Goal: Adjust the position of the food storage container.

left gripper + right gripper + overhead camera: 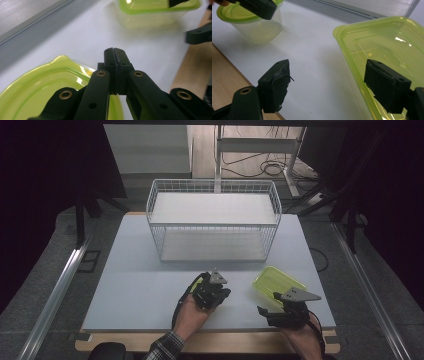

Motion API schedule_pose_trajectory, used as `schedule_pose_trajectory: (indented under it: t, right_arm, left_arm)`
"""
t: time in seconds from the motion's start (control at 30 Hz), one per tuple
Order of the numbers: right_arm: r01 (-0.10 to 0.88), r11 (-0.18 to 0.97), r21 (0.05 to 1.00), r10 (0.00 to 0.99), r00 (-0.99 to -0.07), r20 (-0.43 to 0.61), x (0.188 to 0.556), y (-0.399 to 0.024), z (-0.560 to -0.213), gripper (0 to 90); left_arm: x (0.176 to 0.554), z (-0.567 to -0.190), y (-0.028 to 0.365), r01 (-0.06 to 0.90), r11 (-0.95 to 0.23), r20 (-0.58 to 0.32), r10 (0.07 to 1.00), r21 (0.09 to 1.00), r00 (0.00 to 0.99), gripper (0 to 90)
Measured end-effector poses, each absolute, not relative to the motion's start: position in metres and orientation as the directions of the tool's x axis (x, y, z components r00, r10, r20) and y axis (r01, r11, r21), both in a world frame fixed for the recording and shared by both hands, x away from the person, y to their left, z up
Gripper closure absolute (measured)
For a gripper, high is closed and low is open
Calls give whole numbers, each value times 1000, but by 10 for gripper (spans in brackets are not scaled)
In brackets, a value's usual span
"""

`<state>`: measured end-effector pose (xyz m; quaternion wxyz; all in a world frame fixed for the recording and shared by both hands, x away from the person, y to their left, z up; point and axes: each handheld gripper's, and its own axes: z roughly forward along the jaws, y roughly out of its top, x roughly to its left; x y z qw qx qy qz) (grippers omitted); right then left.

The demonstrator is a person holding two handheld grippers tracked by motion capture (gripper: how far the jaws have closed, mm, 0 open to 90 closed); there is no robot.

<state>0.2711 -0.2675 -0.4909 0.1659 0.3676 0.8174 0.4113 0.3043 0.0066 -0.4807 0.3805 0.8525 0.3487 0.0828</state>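
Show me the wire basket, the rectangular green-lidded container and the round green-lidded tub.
wire basket (214, 225), high view, front top rim.
rectangular container (387, 42), right gripper view, lid centre.
round tub (242, 13), right gripper view, lid top.

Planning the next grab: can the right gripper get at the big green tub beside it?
Probably yes: the right gripper has its jaws open, one already over the tub rim, nothing between.

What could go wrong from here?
1. The left gripper is shut at the lid rim of the small tub, which hangs tilted. With such a thin hold, it could slip or the lid could pop off.
2. The right gripper is open, with one jaw over the rectangular tub and one over the table. Closing may shove the tub rather than grip it.
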Motion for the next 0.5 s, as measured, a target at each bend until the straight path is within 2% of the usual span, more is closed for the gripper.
schedule_pose_trajectory:
  t: [0.23, 0.5]
  right_arm:
    - [468, 389, 794, 738, -674, 35, 271, -268, -491, 212]
    - [468, 391, 792, 738, -673, 33, 271, -267, -491, 209]
  left_arm:
    - [305, -484, 17, 547, -473, -116, 674, 691, 730, 898]
    - [305, -486, 56, 581, -458, -102, 721, 672, 686, 897]
